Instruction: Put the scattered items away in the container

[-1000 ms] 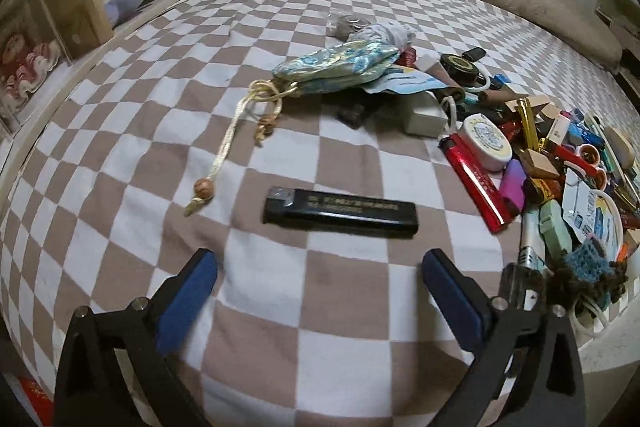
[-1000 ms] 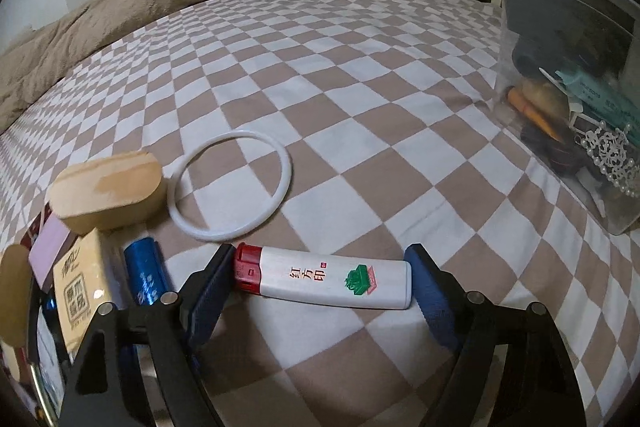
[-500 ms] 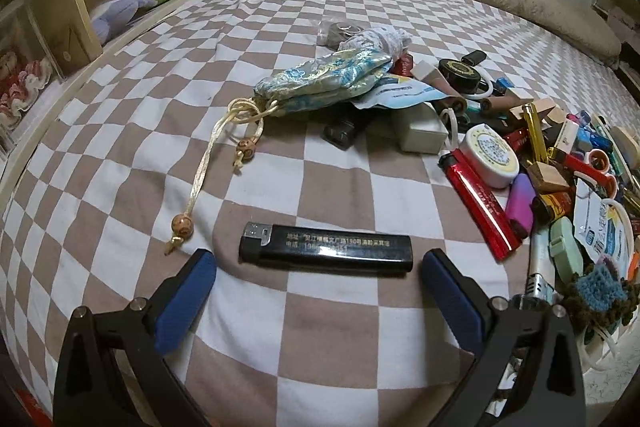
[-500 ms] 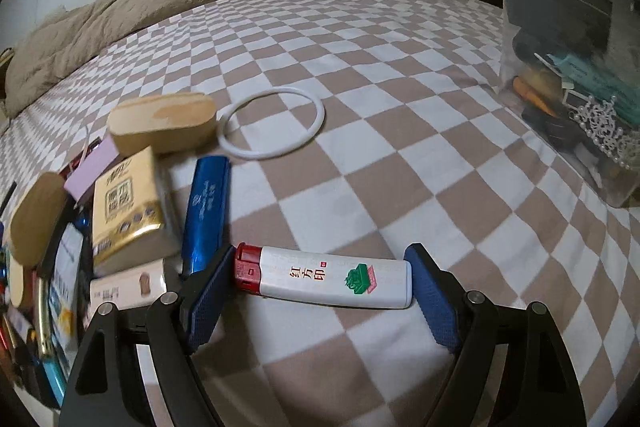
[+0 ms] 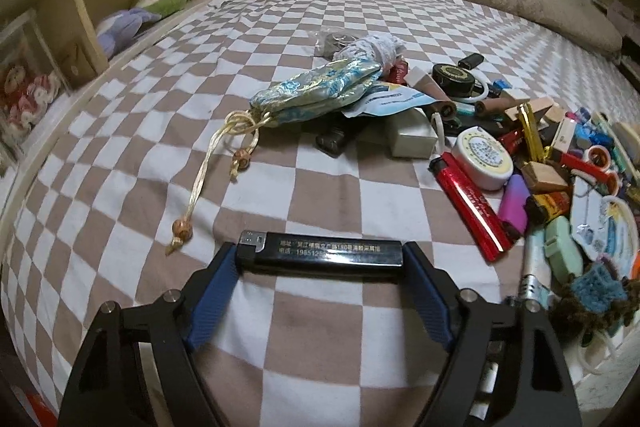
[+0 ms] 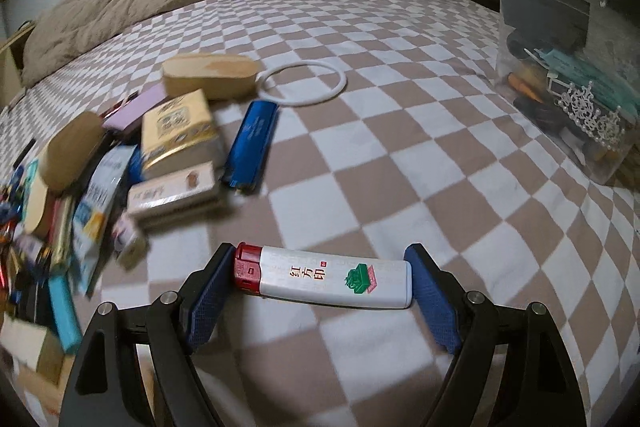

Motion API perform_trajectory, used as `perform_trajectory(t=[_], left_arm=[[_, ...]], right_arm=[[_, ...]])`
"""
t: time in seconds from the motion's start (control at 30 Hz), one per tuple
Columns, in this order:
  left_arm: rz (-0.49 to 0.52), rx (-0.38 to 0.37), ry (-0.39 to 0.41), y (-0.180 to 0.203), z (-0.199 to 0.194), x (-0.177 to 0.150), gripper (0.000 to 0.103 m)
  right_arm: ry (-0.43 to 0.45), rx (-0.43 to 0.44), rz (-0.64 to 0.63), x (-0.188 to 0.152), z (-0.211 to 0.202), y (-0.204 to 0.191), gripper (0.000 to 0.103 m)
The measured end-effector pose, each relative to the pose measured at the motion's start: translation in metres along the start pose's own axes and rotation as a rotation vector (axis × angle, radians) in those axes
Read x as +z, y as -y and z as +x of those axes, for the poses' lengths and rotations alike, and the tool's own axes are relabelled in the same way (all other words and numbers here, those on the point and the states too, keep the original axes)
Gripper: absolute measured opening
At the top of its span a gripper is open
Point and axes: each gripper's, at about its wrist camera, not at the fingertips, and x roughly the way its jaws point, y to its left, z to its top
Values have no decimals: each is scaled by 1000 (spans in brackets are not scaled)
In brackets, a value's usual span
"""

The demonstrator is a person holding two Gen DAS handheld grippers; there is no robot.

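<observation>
Clamping lengthwise, each hand-held gripper (image 5: 320, 261) (image 6: 322, 277) pinches a lighter (image 5: 320, 253) (image 6: 324, 281).

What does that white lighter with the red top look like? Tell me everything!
The white lighter is a long, smooth, plastic-looking stick with a red cap at its left end, red Chinese characters and a small green and pink picture on its side. It lies crosswise in the right gripper, whose blue pads touch both its ends. Beneath it is the brown and white checkered bedcover; whether it rests there or is lifted, I cannot tell.
</observation>
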Motion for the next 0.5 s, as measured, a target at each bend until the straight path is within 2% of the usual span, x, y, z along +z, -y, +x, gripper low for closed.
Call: perform_trajectory(t=[0.13, 0.3, 0.5], left_arm=[[-26, -33, -7, -3, -12, -7, 81], [-119, -72, 8, -9, -26, -6, 81], [-126, -73, 48, -6, -51, -10, 81]], right_arm=[[-9, 53, -18, -9, -10, 5, 84], [0, 54, -26, -18, -19, 5, 84], [28, 78, -4, -22, -36, 9, 84]])
